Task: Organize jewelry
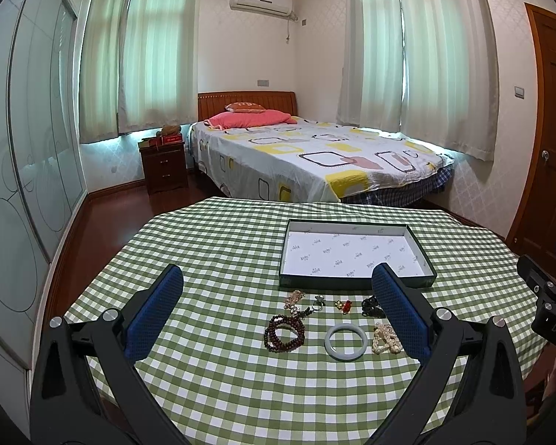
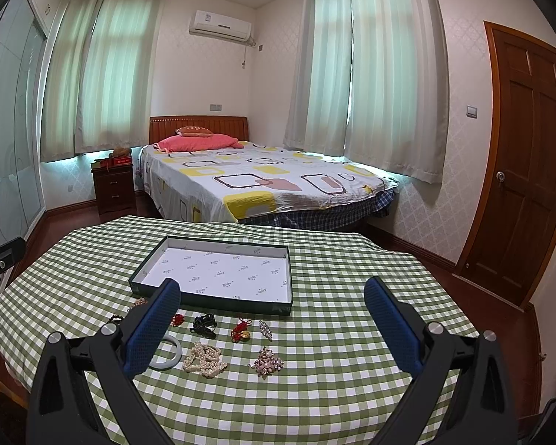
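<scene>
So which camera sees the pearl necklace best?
The right wrist view: the pearl necklace lies in the open between the fingers, fully visible. In the left wrist view, the same necklace sits partly hidden behind that gripper's blue finger pad.

Left gripper: 2 matte black angular arms, each ending in a blue textured finger pad; 4 round silver screws at the arm joints. Right gripper: same build, black frame, 2 blue dimpled pads, 4 silver screws; its body carries white lettering "DAS" in the left wrist view.
</scene>
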Action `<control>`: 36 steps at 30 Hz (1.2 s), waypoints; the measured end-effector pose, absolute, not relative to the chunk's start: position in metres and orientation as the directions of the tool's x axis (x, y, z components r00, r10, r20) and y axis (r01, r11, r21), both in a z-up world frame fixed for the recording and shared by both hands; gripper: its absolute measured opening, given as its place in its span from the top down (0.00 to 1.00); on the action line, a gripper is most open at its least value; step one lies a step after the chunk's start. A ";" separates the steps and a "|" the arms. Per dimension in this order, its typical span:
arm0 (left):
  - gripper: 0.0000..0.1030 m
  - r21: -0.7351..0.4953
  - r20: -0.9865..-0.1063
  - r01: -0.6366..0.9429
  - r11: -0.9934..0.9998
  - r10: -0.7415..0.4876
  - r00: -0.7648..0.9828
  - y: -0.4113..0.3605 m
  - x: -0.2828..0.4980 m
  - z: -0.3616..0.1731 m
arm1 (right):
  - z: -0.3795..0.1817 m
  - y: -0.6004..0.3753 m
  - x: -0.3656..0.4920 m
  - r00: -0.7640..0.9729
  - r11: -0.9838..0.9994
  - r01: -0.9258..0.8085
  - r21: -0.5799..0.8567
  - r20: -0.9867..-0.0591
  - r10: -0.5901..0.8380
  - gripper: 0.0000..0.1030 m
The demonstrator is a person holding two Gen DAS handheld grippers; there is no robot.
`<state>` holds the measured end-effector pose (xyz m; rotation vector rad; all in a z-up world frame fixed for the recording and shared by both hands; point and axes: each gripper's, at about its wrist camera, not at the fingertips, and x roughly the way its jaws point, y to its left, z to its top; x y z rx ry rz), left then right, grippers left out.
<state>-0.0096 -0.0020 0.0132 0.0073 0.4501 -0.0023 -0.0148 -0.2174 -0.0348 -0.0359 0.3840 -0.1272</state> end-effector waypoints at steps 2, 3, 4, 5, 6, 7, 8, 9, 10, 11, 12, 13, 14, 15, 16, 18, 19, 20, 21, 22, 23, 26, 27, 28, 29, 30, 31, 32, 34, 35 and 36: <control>0.04 0.006 -0.437 0.004 1.000 -0.001 0.899 -0.002 -0.009 0.014 | -0.035 -0.217 -0.015 0.919 0.991 0.117 -0.058 -0.372 -0.131 0.06; 0.04 0.006 -0.438 0.004 1.000 -0.001 0.899 -0.002 -0.009 0.014 | -0.035 -0.217 -0.015 0.919 0.991 0.117 -0.058 -0.371 -0.130 0.06; 0.04 0.006 -0.437 0.003 1.000 0.000 0.899 -0.002 -0.009 0.011 | -0.035 -0.217 -0.015 0.919 0.991 0.118 -0.059 -0.371 -0.131 0.06; 0.04 0.006 -0.438 0.003 1.000 0.000 0.899 -0.002 -0.009 0.011 | -0.035 -0.217 -0.015 0.919 0.991 0.118 -0.059 -0.371 -0.132 0.06; 0.04 0.005 -0.439 0.003 1.000 0.000 0.899 -0.002 -0.009 0.011 | -0.035 -0.217 -0.015 0.919 0.991 0.117 -0.059 -0.371 -0.131 0.06; 0.04 0.004 -0.439 0.001 1.000 0.001 0.898 -0.001 -0.009 0.011 | -0.036 -0.217 -0.015 0.920 0.991 0.117 -0.059 -0.371 -0.131 0.06; 0.04 0.003 -0.440 0.000 1.000 0.002 0.898 -0.001 -0.009 0.011 | -0.035 -0.217 -0.015 0.920 0.991 0.118 -0.059 -0.370 -0.131 0.06; 0.04 0.002 -0.440 -0.002 1.000 0.003 0.898 -0.001 -0.008 0.011 | -0.036 -0.217 -0.015 0.919 0.991 0.117 -0.059 -0.371 -0.131 0.06; 0.04 0.000 -0.439 -0.003 1.000 0.003 0.898 0.000 -0.009 0.009 | -0.036 -0.217 -0.015 0.919 0.991 0.117 -0.059 -0.372 -0.131 0.06; 0.04 0.000 -0.440 -0.004 1.000 0.004 0.898 0.000 -0.009 0.009 | -0.035 -0.217 -0.015 0.919 0.991 0.117 -0.059 -0.373 -0.130 0.06; 0.04 0.000 -0.441 -0.004 1.000 0.004 0.898 0.000 -0.009 0.009 | -0.036 -0.218 -0.016 0.919 0.992 0.116 -0.058 -0.373 -0.129 0.06; 0.04 0.001 -0.442 -0.005 1.000 0.005 0.897 0.000 -0.009 0.009 | -0.037 -0.217 -0.015 0.919 0.991 0.117 -0.059 -0.372 -0.131 0.06; 0.04 0.002 -0.443 -0.004 1.000 0.004 0.897 0.000 -0.008 0.009 | -0.036 -0.218 -0.015 0.919 0.991 0.118 -0.059 -0.373 -0.131 0.06; 0.04 0.002 -0.444 -0.004 1.000 0.004 0.896 -0.001 -0.008 0.008 | -0.037 -0.218 -0.015 0.919 0.992 0.116 -0.058 -0.372 -0.130 0.06; 0.04 0.002 -0.445 -0.003 1.000 0.004 0.896 0.000 -0.008 0.008 | -0.036 -0.218 -0.015 0.919 0.992 0.116 -0.057 -0.373 -0.129 0.06; 0.04 0.002 -0.446 -0.003 1.000 0.004 0.895 -0.001 -0.007 0.008 | -0.036 -0.217 -0.015 0.919 0.991 0.117 -0.060 -0.373 -0.131 0.06; 0.04 0.002 -0.446 -0.002 1.000 0.003 0.895 -0.001 -0.008 0.008 | -0.037 -0.217 -0.015 0.919 0.991 0.117 -0.059 -0.373 -0.130 0.06; 0.04 0.001 -0.446 -0.003 1.000 0.003 0.895 -0.001 -0.008 0.007 | -0.037 -0.217 -0.015 0.919 0.992 0.116 -0.058 -0.373 -0.129 0.06; 0.04 0.000 -0.446 -0.003 1.000 0.002 0.895 -0.001 -0.008 0.007 | -0.036 -0.217 -0.015 0.920 0.992 0.116 -0.058 -0.371 -0.129 0.06; 0.04 0.000 -0.445 -0.002 1.000 0.002 0.895 -0.001 -0.008 0.007 | -0.036 -0.217 -0.015 0.920 0.991 0.116 -0.059 -0.370 -0.130 0.06; 0.04 0.001 -0.445 -0.002 1.000 0.002 0.896 -0.001 -0.008 0.007 | -0.036 -0.217 -0.015 0.920 0.991 0.116 -0.060 -0.370 -0.130 0.06; 0.04 0.002 -0.441 -0.001 1.000 0.002 0.898 -0.001 -0.008 0.007 | -0.036 -0.217 -0.014 0.920 0.992 0.116 -0.058 -0.370 -0.129 0.06; 0.04 0.000 -0.441 0.000 1.000 0.000 0.898 -0.001 -0.008 0.007 | -0.036 -0.216 -0.014 0.920 0.992 0.115 -0.058 -0.370 -0.128 0.06; 0.04 0.000 -0.441 -0.001 1.000 0.001 0.898 -0.001 -0.008 0.007 | -0.036 -0.216 -0.014 0.921 0.992 0.114 -0.058 -0.369 -0.128 0.06; 0.04 0.000 -0.441 -0.001 1.000 0.001 0.897 -0.001 -0.008 0.007 | -0.037 -0.216 -0.014 0.921 0.992 0.114 -0.059 -0.369 -0.128 0.06; 0.04 0.001 -0.441 -0.001 1.000 0.001 0.897 -0.001 -0.008 0.007 | -0.037 -0.216 -0.014 0.921 0.992 0.113 -0.060 -0.368 -0.127 0.06; 0.04 0.002 -0.441 -0.001 1.000 0.002 0.898 -0.001 -0.008 0.007 | -0.037 -0.216 -0.013 0.921 0.992 0.112 -0.060 -0.367 -0.127 0.06; 0.04 0.002 -0.442 0.000 1.000 0.001 0.897 -0.001 -0.008 0.007 | -0.037 -0.216 -0.013 0.922 0.992 0.112 -0.059 -0.367 -0.126 0.06; 0.04 0.003 -0.444 0.001 1.000 0.001 0.896 -0.002 -0.008 0.007 | -0.037 -0.216 -0.013 0.922 0.992 0.112 -0.057 -0.368 -0.125 0.06; 0.04 0.003 -0.447 0.002 1.000 0.000 0.895 -0.002 -0.008 0.006 | -0.038 -0.216 -0.013 0.921 0.992 0.111 -0.056 -0.369 -0.123 0.06; 0.04 0.002 -0.449 0.002 1.000 -0.001 0.894 -0.002 -0.007 0.006 | -0.038 -0.216 -0.013 0.921 0.992 0.110 -0.055 -0.370 -0.122 0.06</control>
